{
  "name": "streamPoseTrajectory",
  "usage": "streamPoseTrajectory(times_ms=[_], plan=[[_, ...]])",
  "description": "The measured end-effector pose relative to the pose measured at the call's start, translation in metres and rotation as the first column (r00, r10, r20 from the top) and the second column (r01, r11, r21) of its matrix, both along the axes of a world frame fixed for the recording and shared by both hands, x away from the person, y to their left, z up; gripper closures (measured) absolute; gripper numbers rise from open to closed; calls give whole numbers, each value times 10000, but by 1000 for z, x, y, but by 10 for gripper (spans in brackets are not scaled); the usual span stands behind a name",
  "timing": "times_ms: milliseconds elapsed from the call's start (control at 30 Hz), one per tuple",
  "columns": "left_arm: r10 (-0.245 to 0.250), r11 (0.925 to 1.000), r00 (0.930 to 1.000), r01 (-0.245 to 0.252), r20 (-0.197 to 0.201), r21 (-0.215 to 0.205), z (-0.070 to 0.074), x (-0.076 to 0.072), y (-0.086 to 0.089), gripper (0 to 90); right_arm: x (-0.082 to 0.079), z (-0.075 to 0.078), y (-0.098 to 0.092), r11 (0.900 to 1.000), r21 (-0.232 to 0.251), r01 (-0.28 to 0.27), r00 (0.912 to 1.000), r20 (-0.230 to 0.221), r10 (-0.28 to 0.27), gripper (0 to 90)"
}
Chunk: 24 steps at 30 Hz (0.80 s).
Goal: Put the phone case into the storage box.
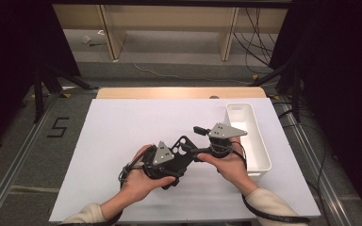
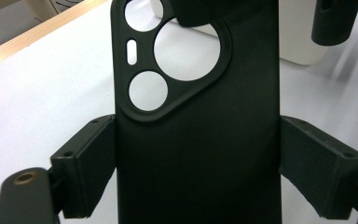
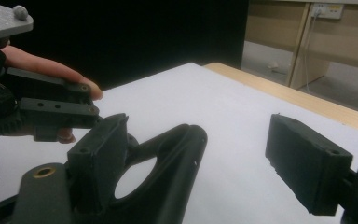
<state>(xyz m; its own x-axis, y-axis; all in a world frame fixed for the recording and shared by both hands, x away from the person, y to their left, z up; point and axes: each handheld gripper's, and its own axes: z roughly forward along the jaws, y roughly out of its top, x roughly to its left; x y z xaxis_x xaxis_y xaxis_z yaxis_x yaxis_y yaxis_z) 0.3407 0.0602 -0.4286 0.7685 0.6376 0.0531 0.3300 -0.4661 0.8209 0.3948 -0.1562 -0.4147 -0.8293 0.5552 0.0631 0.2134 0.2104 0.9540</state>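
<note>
A black phone case [image 1: 183,147] with round camera cutouts is held above the white table sheet. My left gripper [image 1: 176,157] is shut on it: in the left gripper view both pads press the long sides of the case [image 2: 196,140], cutouts pointing away. My right gripper [image 1: 197,141] stands open at the case's cutout end. In the right gripper view its left pad [image 3: 98,154] lies against the corner of the case [image 3: 168,154], while the right pad [image 3: 303,163] hangs well clear over the sheet. The left gripper [image 3: 56,109] and a fingertip show at the left there.
A white rectangular bin [image 1: 254,136] stands at the right side of the white sheet [image 1: 122,136], just behind the right hand. A wooden table edge [image 1: 169,92] runs along the back. Dark stands and cables flank the table on the floor.
</note>
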Motion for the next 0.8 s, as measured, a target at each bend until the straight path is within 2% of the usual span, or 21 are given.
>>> streamPoseTrajectory(times_ms=[800], plan=[[-78,9999,9999,77,105,86,1,0,-7,150,5,-4,8,10000,68,23,9994,-354,-21,270]])
